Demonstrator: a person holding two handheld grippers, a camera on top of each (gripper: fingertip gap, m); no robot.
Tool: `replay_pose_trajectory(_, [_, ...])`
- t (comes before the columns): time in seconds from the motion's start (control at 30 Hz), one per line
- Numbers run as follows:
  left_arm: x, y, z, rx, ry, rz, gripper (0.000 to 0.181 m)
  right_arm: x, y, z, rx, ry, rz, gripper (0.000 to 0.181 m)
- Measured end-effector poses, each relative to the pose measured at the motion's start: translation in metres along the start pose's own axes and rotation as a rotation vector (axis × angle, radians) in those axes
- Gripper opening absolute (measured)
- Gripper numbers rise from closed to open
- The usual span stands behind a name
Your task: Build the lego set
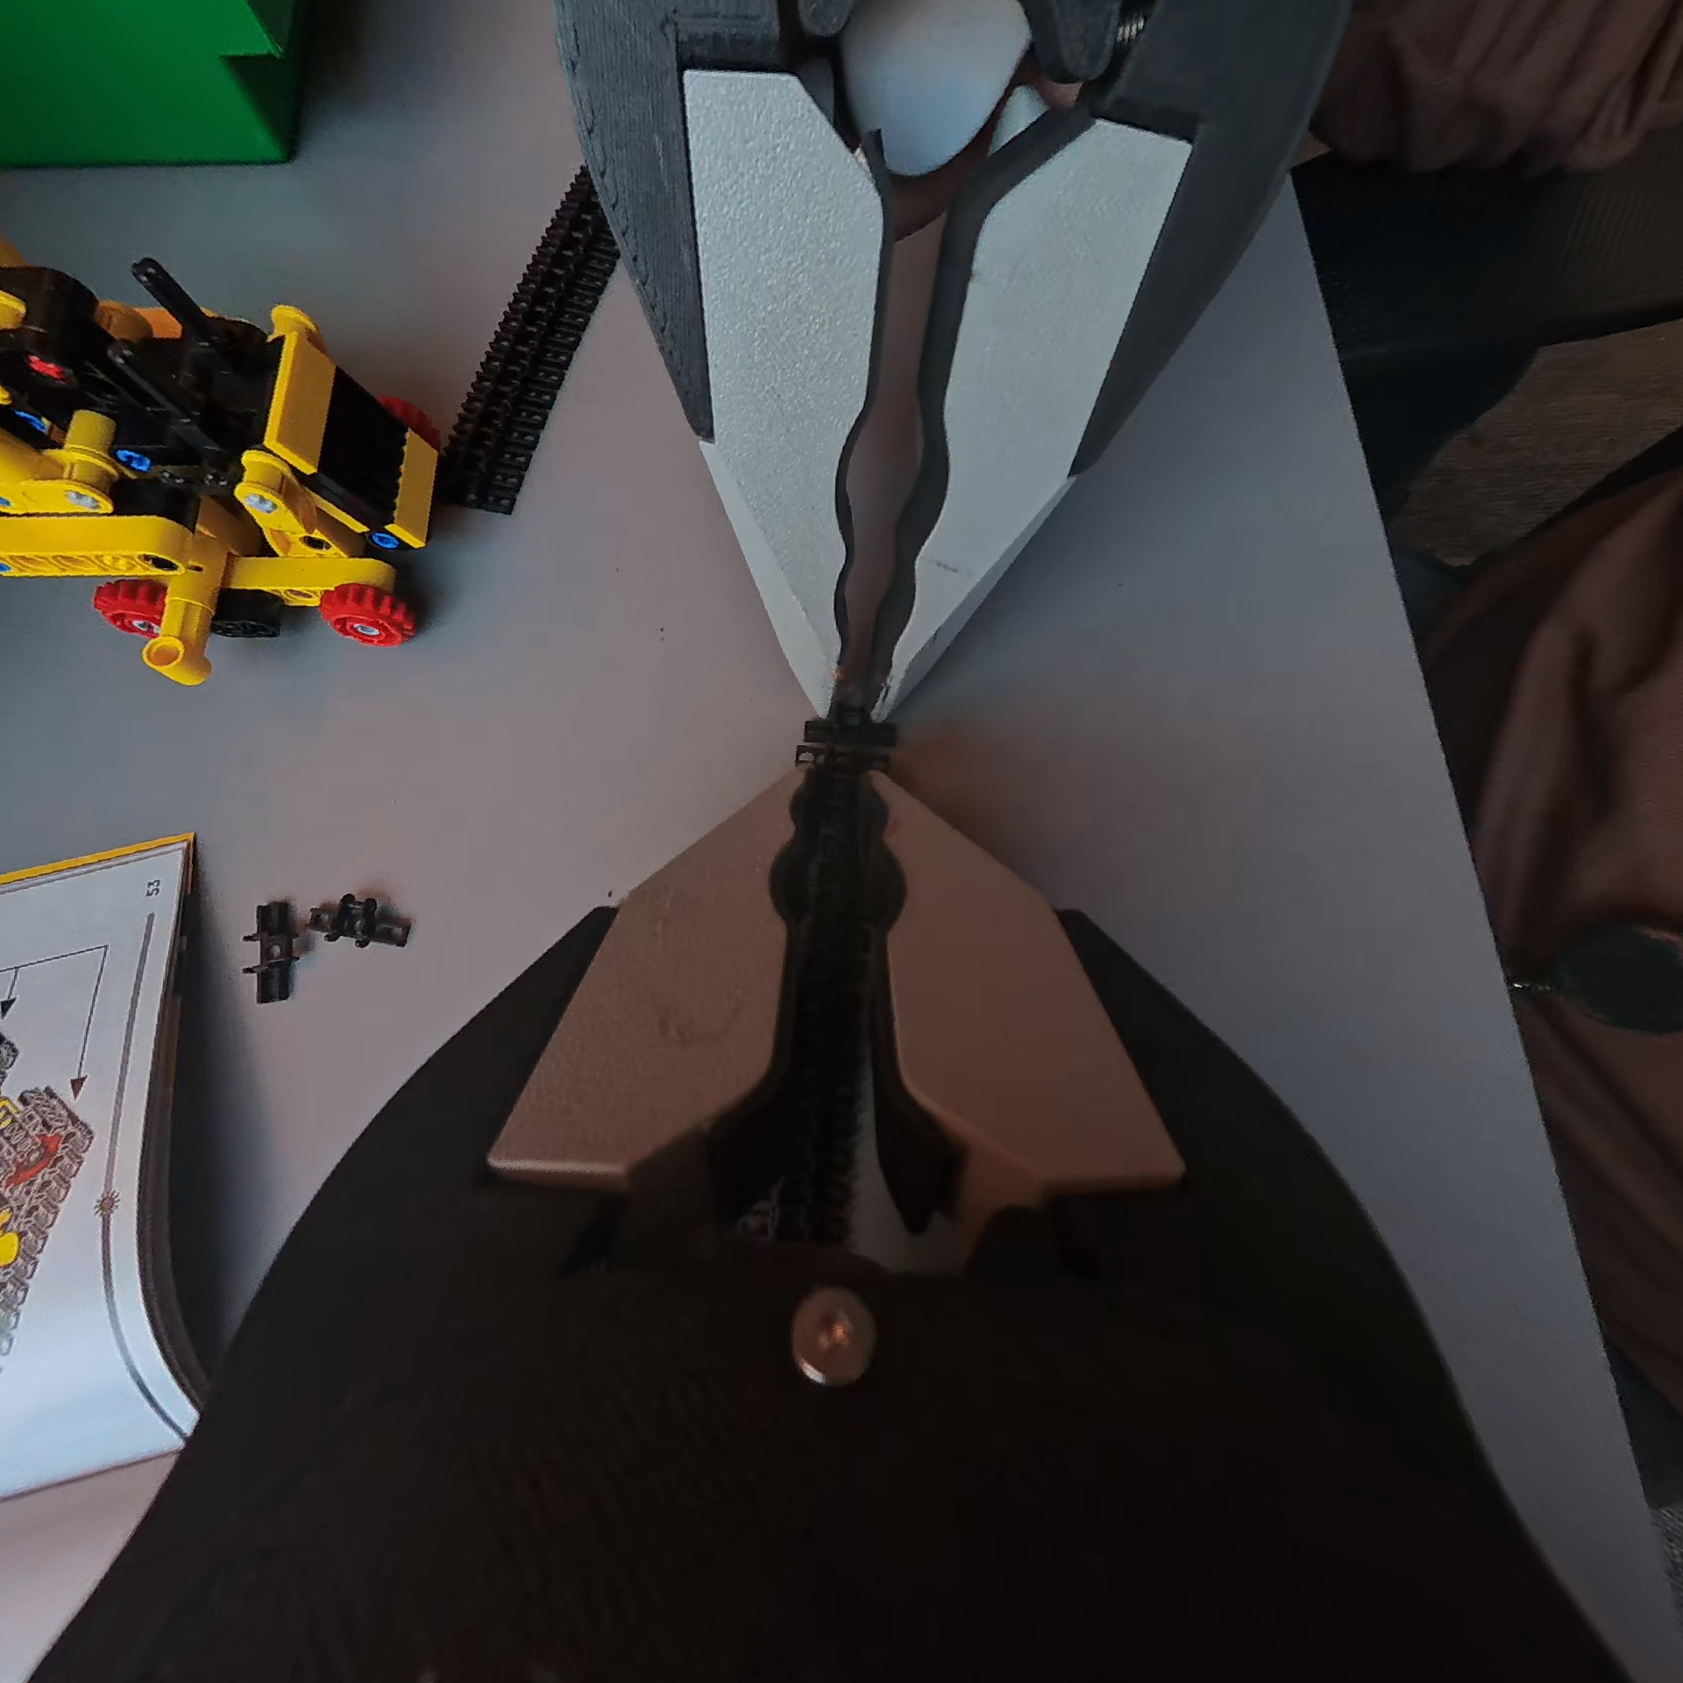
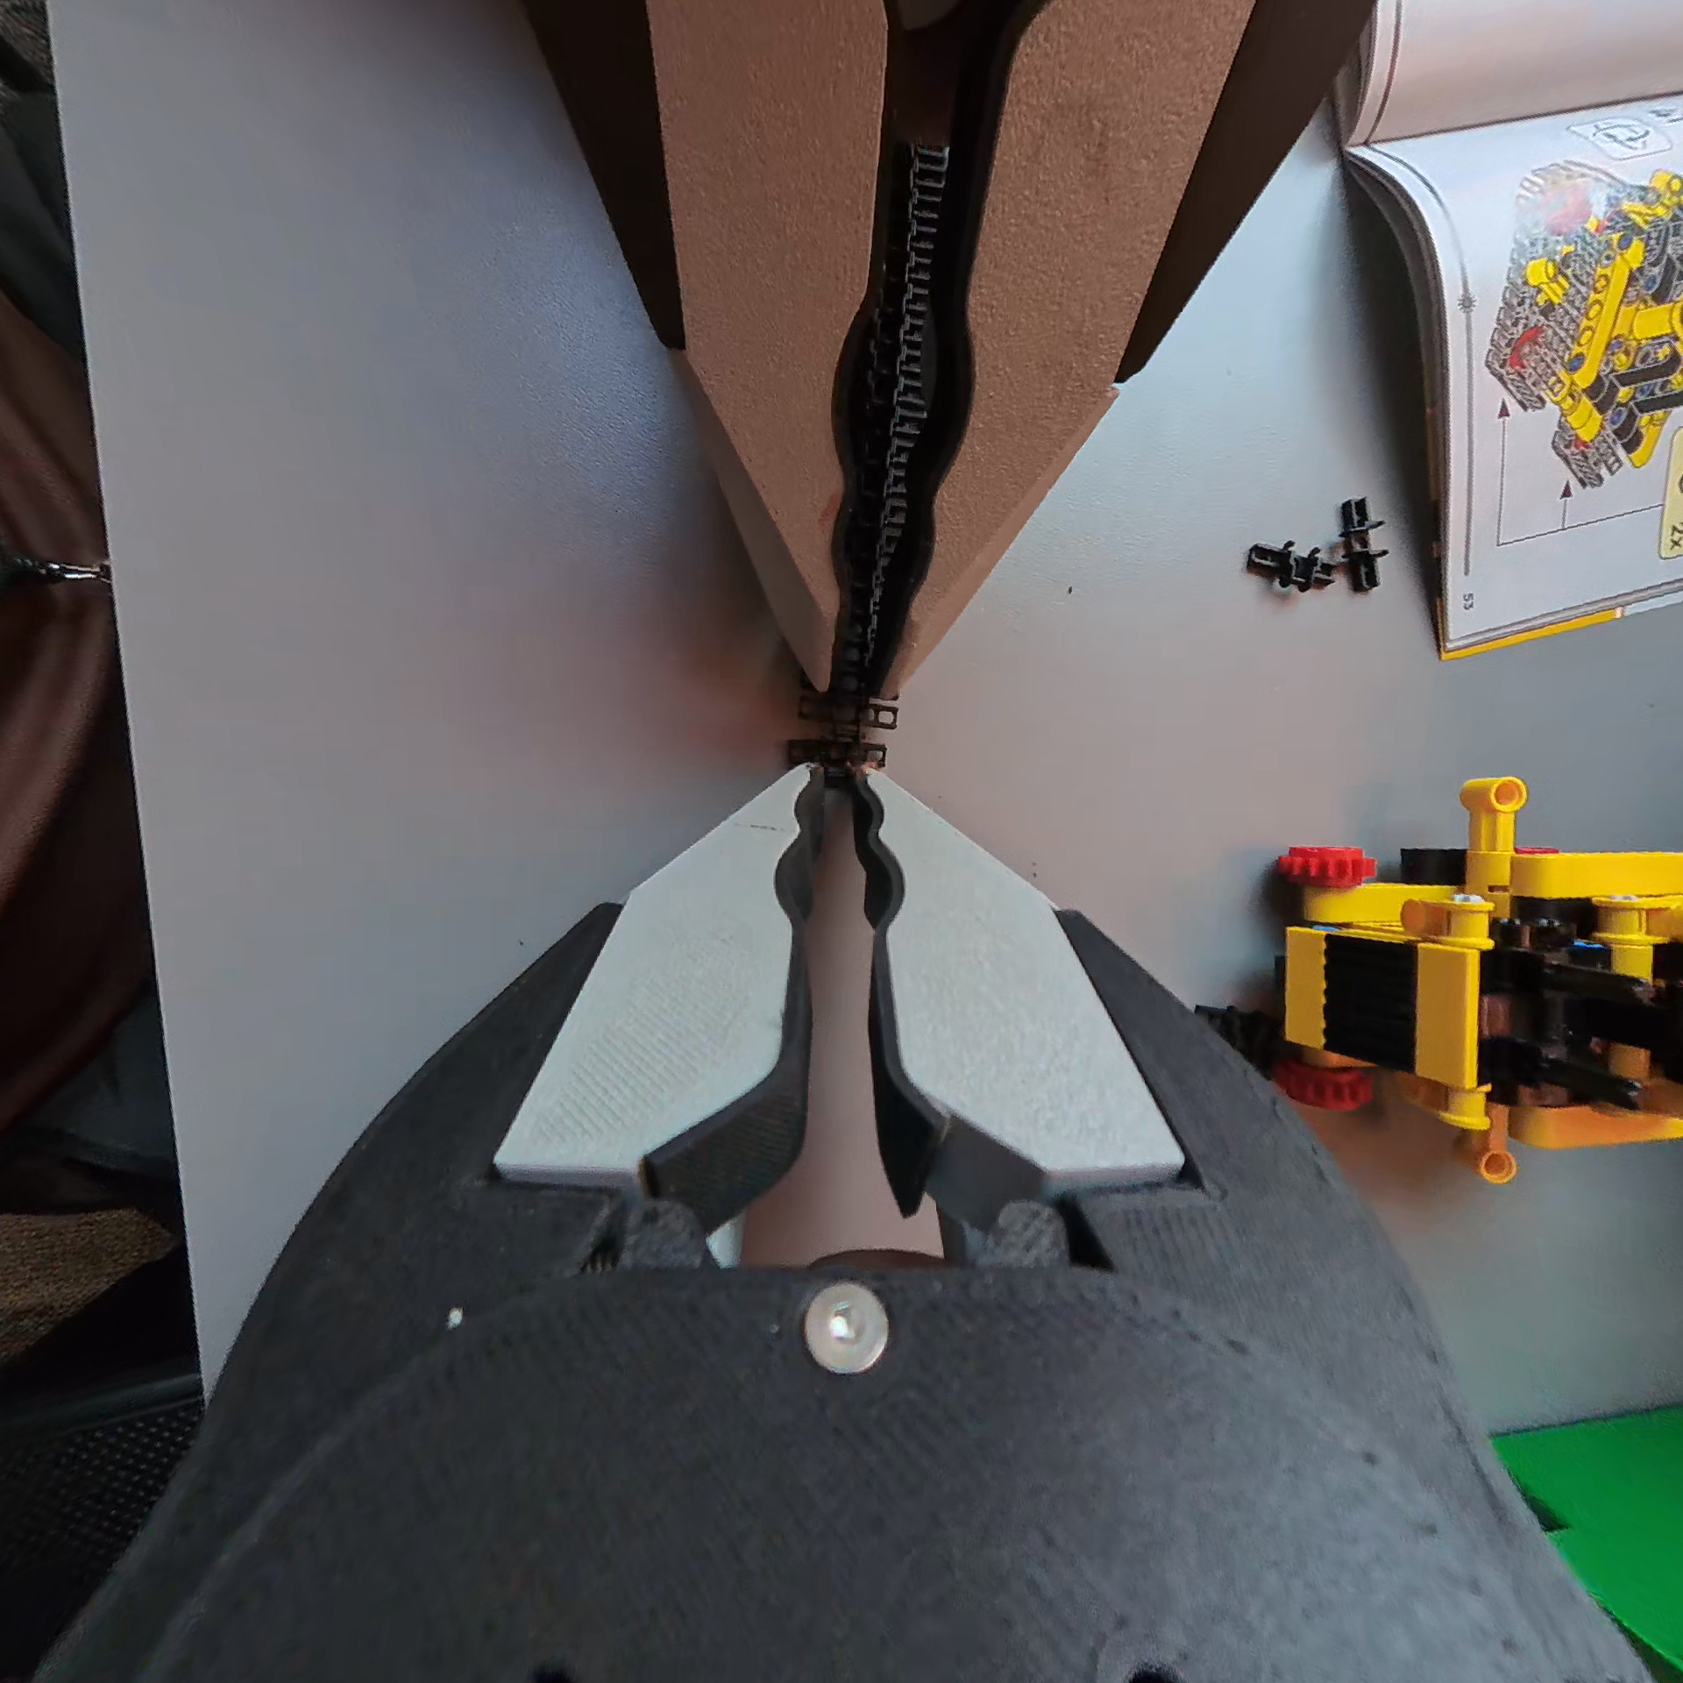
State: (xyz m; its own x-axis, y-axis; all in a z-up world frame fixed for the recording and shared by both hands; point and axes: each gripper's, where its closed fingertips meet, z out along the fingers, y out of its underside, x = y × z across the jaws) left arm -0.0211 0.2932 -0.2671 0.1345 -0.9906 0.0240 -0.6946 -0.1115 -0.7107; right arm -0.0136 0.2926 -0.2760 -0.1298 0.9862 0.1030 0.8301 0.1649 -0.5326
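Observation:
In the left wrist view my left gripper, with tan fingers, is shut on a black track chain that runs back between its fingers. My right gripper, with white fingers, meets it tip to tip from the top. The end track links sit between the two tips. In the right wrist view my right gripper is shut on the end links, and the left gripper holds the chain from above. The yellow and black vehicle model stands on the table at the left; it also shows in the right wrist view.
A second black track length lies beside the model. A few loose black links lie by the open instruction booklet. A green box stands at a corner. The grey table's edge borders a person's brown clothing. My two grippers' fingertips are within a few centimetres of each other.

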Motion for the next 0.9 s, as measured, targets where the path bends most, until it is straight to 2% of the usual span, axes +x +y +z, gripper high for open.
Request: replay_pose_trajectory(0.9, [-0.001, 0.0036, 0.0042, -0.029, -0.023, -0.017, 0.004, 0.0021, -0.0016, 0.001, 0.042, -0.019, 0.041, 0.003])
